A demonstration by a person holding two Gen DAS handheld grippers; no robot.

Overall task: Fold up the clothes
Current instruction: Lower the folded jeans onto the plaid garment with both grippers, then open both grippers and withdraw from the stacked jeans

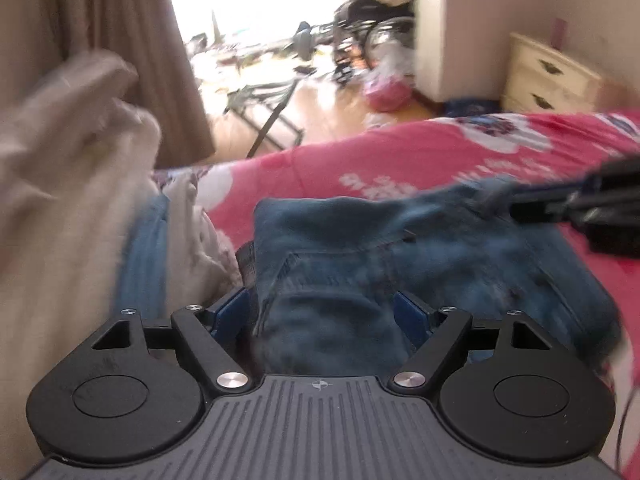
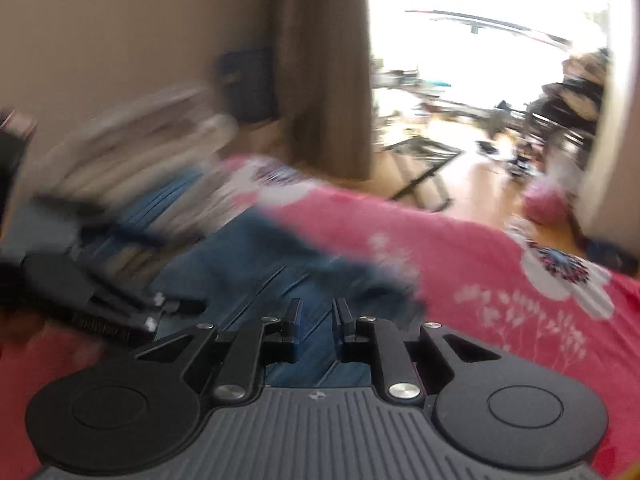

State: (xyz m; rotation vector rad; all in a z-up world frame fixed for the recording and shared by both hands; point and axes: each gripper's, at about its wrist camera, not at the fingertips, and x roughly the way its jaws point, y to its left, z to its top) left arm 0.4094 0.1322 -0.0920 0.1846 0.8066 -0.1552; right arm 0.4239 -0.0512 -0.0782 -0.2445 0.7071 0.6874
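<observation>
Pink floral bedding (image 1: 420, 152) covers the bed where we work, with a brown curtain (image 1: 120, 40) and a bright, cluttered doorway behind it. Starting at the left of the left wrist view, we see a heap of pale cream clothes (image 1: 72, 168) piled on the bed, with a strip of blue fabric running down its near side. Just right of that heap lie the blue jeans (image 1: 400, 264), spread across the bedding with a back pocket facing up. Our left gripper (image 1: 324, 312) hangs low over the jeans with its blue-padded fingers (image 1: 230, 312) spread wide, and denim fills the gap between them; we cannot tell whether the pads touch the cloth. Farther right, our right gripper (image 1: 580, 208) reaches in from the edge at the far corner of the jeans, too blurred there to read its grip. From the right wrist view, the right gripper's fingers (image 2: 294, 320) stand a narrow way apart, released, with denim showing beneath and between them. A cream chest of drawers (image 1: 548, 76) stands against the wall at the far right, beyond the bed.
</observation>
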